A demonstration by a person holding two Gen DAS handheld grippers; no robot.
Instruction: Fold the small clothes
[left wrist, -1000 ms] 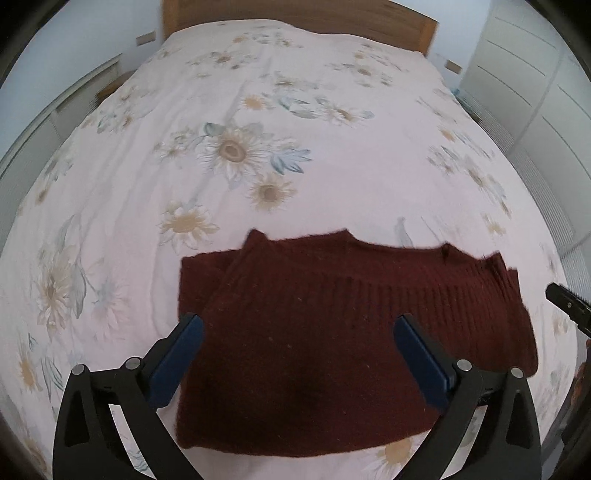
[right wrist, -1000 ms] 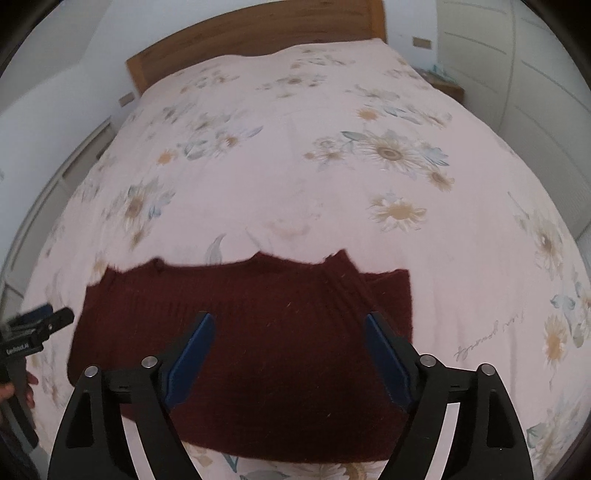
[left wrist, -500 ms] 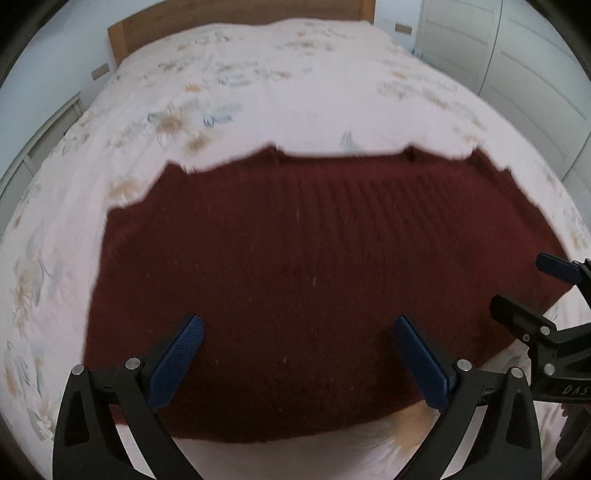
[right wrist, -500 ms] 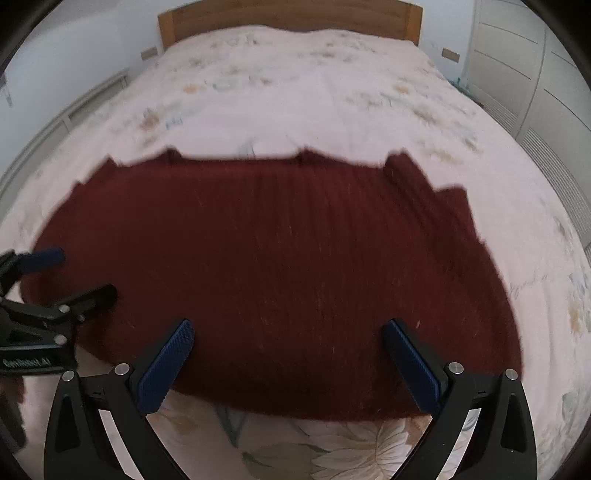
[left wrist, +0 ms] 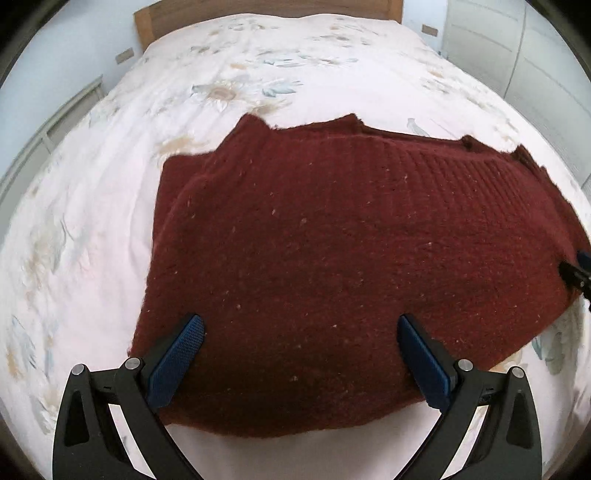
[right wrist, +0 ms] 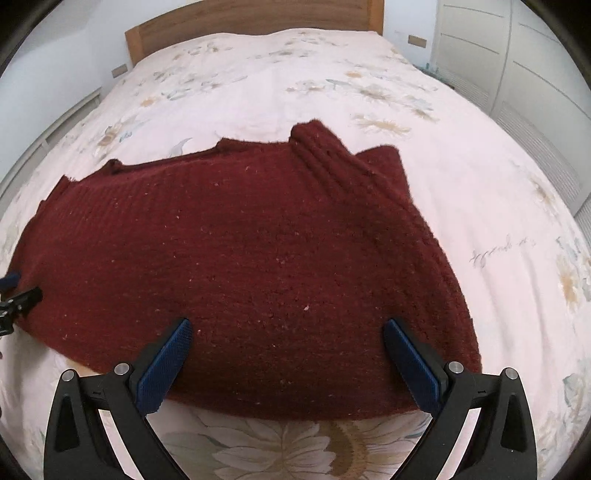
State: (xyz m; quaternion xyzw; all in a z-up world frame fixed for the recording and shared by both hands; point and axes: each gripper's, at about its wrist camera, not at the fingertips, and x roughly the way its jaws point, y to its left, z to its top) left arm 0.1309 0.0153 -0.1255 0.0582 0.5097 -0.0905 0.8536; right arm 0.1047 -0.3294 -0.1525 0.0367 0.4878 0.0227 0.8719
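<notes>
A dark red knitted sweater (left wrist: 332, 258) lies spread on the flowered bed cover, with its sleeves folded in over the body. It also fills the right wrist view (right wrist: 240, 266). My left gripper (left wrist: 301, 354) is open and empty, low over the sweater's near left part. My right gripper (right wrist: 288, 356) is open and empty, low over the near right part. The right gripper's tip (left wrist: 576, 271) shows at the right edge of the left wrist view. The left gripper's tip (right wrist: 14, 299) shows at the left edge of the right wrist view.
The pale flowered bed cover (left wrist: 258, 66) stretches far beyond the sweater to a wooden headboard (right wrist: 240, 22). White wardrobe doors (right wrist: 517, 62) stand along the right side. A low white unit (left wrist: 55, 122) runs along the left wall.
Both grippers have dropped low and moved close over the sweater's near edge, so it now fills both views. Their jaws have stayed open and empty.
</notes>
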